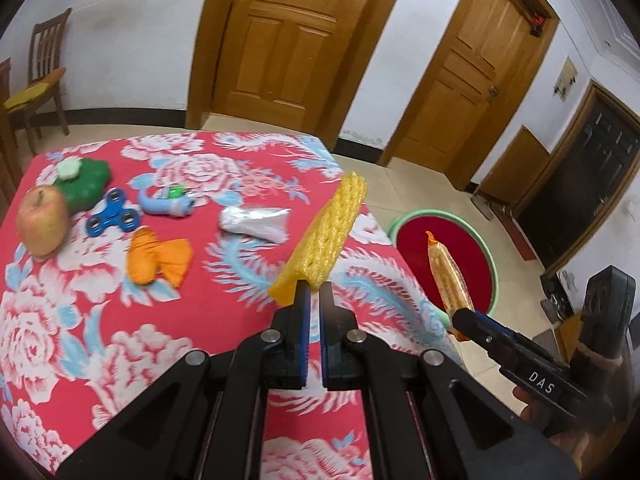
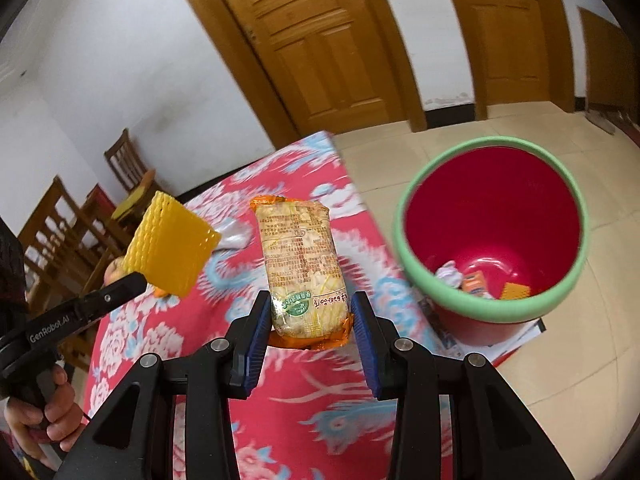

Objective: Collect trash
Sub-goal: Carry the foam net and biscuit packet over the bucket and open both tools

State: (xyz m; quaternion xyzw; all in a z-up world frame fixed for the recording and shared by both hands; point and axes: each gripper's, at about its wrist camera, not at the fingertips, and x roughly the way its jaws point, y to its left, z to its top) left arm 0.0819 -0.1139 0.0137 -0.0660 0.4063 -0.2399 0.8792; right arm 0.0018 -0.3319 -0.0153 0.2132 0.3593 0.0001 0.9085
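Two pieces of trash ride toward one bin. On the left, the left gripper (image 1: 315,286) has its jaws closed tight on the near end of a yellow foam net sleeve (image 1: 326,236), whose long axis runs up and away from the jaws, above the desk (image 1: 120,320) and short of the red bin (image 1: 486,248). On the right, the right gripper (image 2: 312,312) clamps the lower end of an orange-edged snack packet (image 2: 302,268) between partly spread jaws, the packet's length standing straight out ahead. The bin, green-rimmed and on the floor just off the desk's right edge, lies to the right of both loads; the right hand is the nearer to it. A crumpled clear wrapper (image 1: 256,222) waits on the desk, left of the bin, beyond the sleeve.
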